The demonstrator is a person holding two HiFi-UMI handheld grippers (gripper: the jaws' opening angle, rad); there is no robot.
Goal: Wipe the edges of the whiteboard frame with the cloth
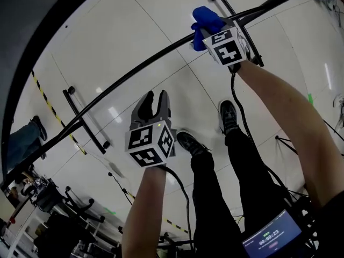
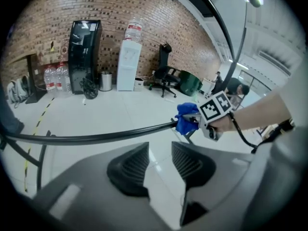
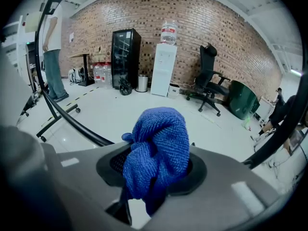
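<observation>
The whiteboard's thin black frame edge [image 2: 96,138] runs as a long rail over the glossy white tiled floor [image 1: 134,26]. Toward its left stretch, the left gripper [image 1: 156,97] hangs just short of the rail without touching it, jaws drawn together on nothing. Farther right, the right gripper [image 1: 215,32] is clamped on a bunched blue terry cloth [image 1: 206,21], which sits against the rail.

Two tools [image 1: 155,98] [image 1: 209,32], one cloth [image 1: 206,16]
</observation>
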